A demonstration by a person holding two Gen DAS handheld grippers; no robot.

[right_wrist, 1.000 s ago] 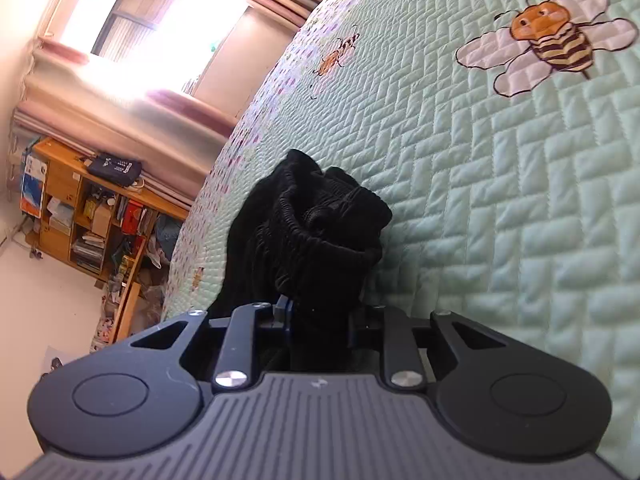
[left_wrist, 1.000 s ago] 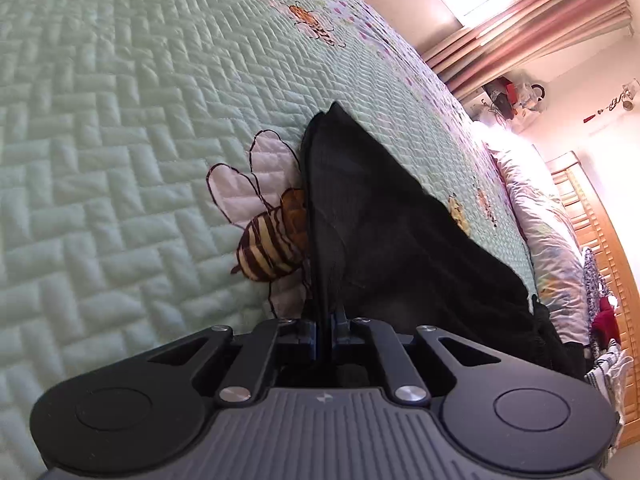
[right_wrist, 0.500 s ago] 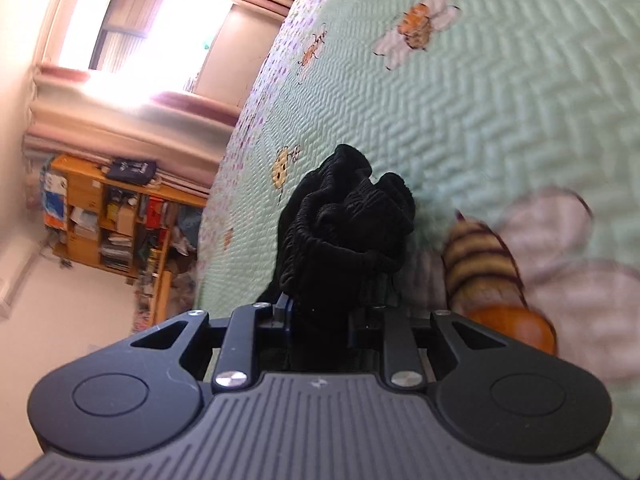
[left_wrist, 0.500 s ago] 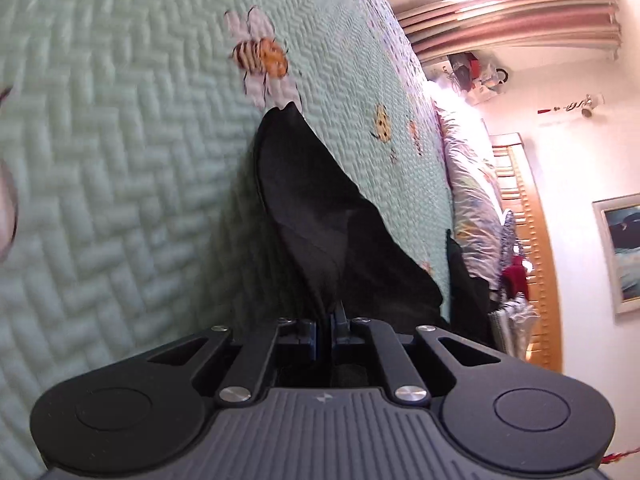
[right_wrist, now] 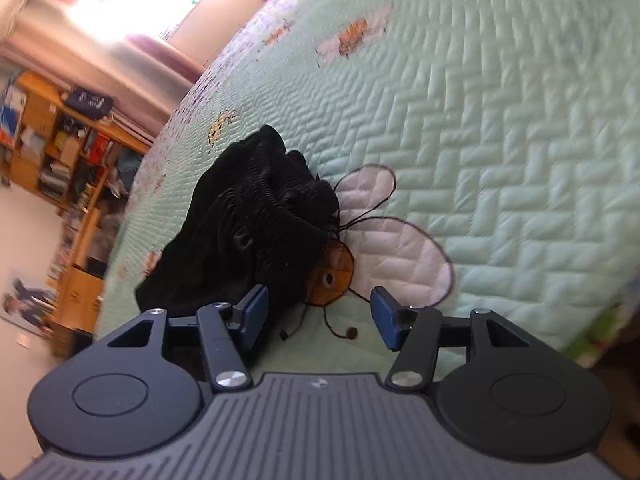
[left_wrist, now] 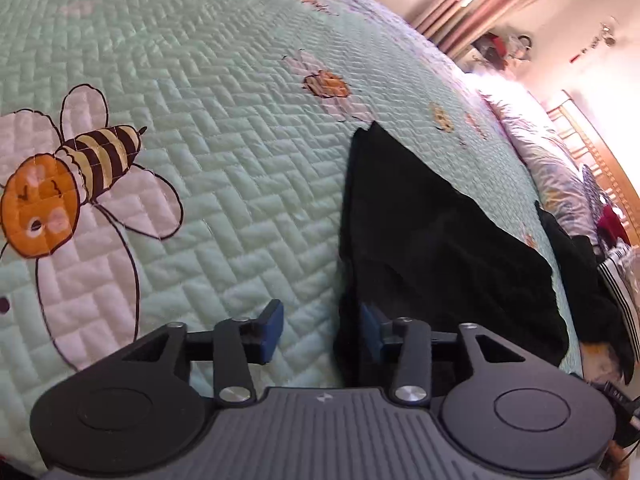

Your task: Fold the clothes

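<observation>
Your left gripper [left_wrist: 318,334] is opening over the bed: its blue-padded fingers [left_wrist: 272,330] stand about half apart, and the pad on the right side lies against the near edge of the black garment [left_wrist: 436,248], while the other pad has bare quilt under it. Nothing is pinched between them. From this side the garment shows as a flat, dark panel that runs away from you toward the head of the bed, one pointed corner at its far end, lying on the mint-green quilted bedspread [left_wrist: 224,92]. A large printed bee [left_wrist: 68,184] sits on the bedspread well to the left of the cloth. A second dark heap of clothing [left_wrist: 580,280] lies beyond the garment's right edge, near the patterned pillows [left_wrist: 536,160] and the wooden headboard [left_wrist: 592,148].

Your right gripper [right_wrist: 316,318] is opening too, fingers [right_wrist: 254,312] roughly half spread. The left pad sits just beside the bunched, gathered end of the garment [right_wrist: 256,228], whose ribbed folds look like an elastic waistband; I cannot tell whether the pad touches the cloth. The gap between the pads holds only the bedspread [right_wrist: 500,120] and the orange head of another bee print [right_wrist: 372,248], which the garment partly covers. Wooden shelves [right_wrist: 60,148] crowded with small items stand beyond the bed's left side, below a bright window with pink curtains [right_wrist: 132,52].
</observation>
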